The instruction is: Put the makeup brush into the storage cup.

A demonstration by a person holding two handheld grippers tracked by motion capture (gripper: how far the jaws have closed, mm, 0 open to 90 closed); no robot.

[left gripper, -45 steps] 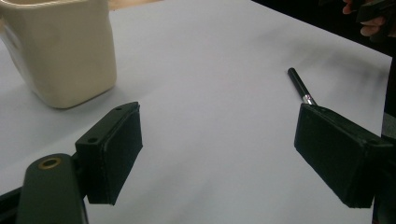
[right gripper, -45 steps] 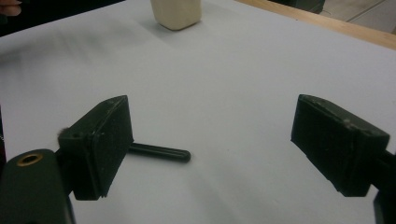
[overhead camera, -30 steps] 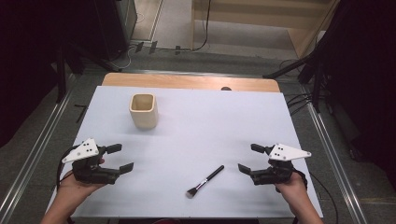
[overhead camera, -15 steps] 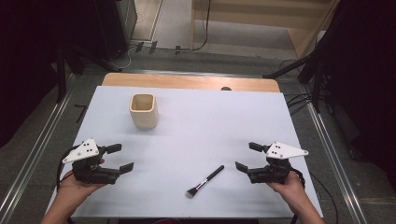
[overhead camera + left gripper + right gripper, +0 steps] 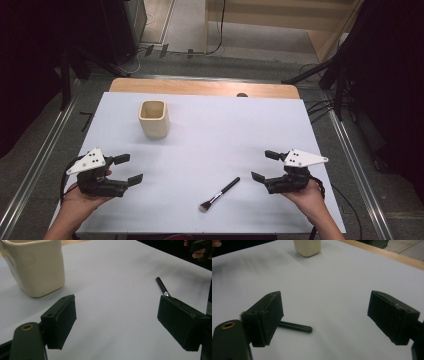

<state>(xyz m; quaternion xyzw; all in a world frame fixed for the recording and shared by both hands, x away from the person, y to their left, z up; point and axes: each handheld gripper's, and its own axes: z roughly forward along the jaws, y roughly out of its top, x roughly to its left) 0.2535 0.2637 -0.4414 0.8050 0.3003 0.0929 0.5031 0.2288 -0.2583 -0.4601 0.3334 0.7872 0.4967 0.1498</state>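
Your bench, covered in a plain white sheet, carries little, which leaves both arms free room to work. The cream cup stands upright well ahead of your left gripper, its open mouth facing up, ready, by the look of it, to take a tool dropped in from above. That left gripper hovers low at the near edge with its jaws spread wide and nothing between them; in the left gripper view the cup sits ahead and off to one side. Your right gripper waits at the opposite near corner, jaws likewise wide apart and empty, turned toward the middle of the bench. The makeup brush lies flat between the two grippers, nearer your right one, bristles toward you and handle angled away. In the right gripper view its black handle pokes out just past one jaw, so a short reach should bring it inside the opening.
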